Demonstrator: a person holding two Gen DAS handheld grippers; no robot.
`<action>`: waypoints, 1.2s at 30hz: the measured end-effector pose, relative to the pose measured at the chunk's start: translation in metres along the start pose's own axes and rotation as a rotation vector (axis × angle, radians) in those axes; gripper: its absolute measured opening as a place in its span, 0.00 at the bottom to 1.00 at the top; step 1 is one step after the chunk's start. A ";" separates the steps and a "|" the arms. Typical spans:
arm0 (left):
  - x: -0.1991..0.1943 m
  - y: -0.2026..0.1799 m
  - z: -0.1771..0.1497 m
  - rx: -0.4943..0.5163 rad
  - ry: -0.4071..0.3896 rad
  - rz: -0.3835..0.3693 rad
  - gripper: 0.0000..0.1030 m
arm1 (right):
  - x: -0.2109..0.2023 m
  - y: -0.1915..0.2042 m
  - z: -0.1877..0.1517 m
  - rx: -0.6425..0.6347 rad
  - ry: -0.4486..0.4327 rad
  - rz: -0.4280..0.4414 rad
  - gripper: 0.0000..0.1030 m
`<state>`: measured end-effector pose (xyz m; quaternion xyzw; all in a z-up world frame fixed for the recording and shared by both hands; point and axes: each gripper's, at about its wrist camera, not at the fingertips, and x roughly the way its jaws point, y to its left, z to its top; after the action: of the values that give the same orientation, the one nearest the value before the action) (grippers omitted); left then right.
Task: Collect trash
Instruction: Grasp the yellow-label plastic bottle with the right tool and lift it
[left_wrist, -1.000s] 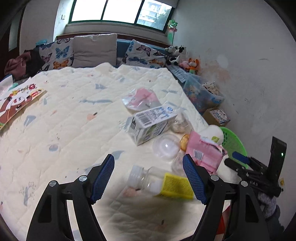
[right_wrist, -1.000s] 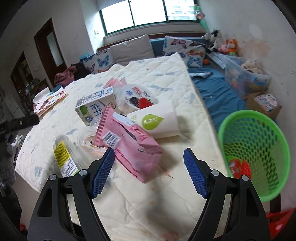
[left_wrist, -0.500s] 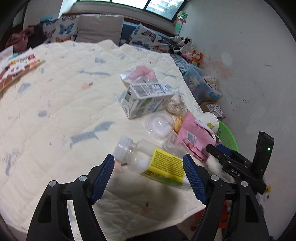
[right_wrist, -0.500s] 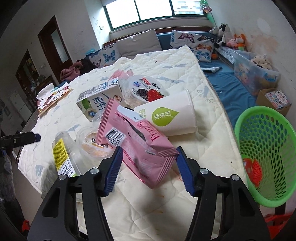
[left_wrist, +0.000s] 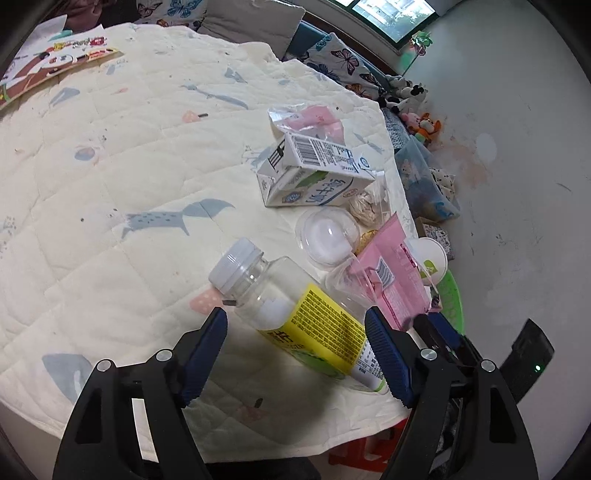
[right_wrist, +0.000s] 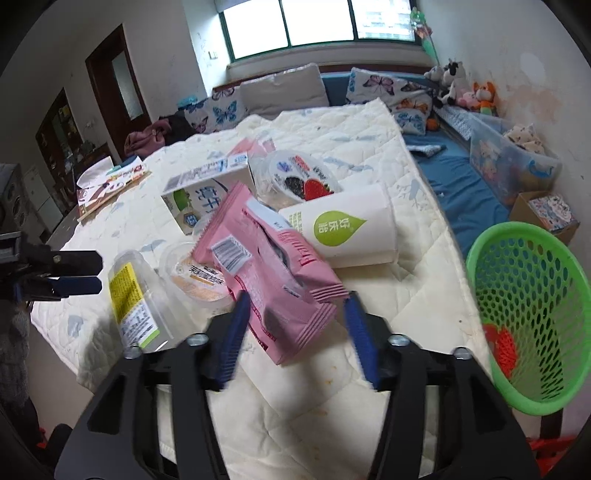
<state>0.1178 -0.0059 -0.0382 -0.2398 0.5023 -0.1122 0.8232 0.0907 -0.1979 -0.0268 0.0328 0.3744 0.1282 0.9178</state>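
Observation:
Trash lies in a heap on the quilted bed near its corner. A clear bottle with a yellow label rests on its side between the fingers of my left gripper, which is open; the pads stand clear of it. My right gripper is shut on the near end of a pink snack packet. Behind the packet are a white paper cup, a milk carton, a fruit yoghurt tub and a pudding cup. A green basket stands off the bed's right side.
A clear dome lid and a crumpled paper ball sit by the carton. A picture book lies at the far left of the bed. Pillows line the window end. A clear toy bin and a cardboard box are along the right wall.
My left gripper sank and rolled, so the bottle now lies between its fingers. My right gripper's jaws narrowed from wide apart onto the pink packet.

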 end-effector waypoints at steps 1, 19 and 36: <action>-0.002 0.001 0.001 0.006 -0.007 0.010 0.72 | -0.005 0.001 0.000 -0.010 -0.011 -0.014 0.55; -0.052 0.056 0.033 -0.020 -0.137 0.101 0.73 | 0.001 0.112 0.021 -0.384 0.090 0.298 0.61; -0.053 0.075 0.036 0.012 -0.138 0.118 0.73 | 0.074 0.153 0.016 -0.636 0.293 0.251 0.58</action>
<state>0.1203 0.0914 -0.0212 -0.2123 0.4569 -0.0498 0.8624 0.1205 -0.0306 -0.0415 -0.2269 0.4361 0.3532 0.7960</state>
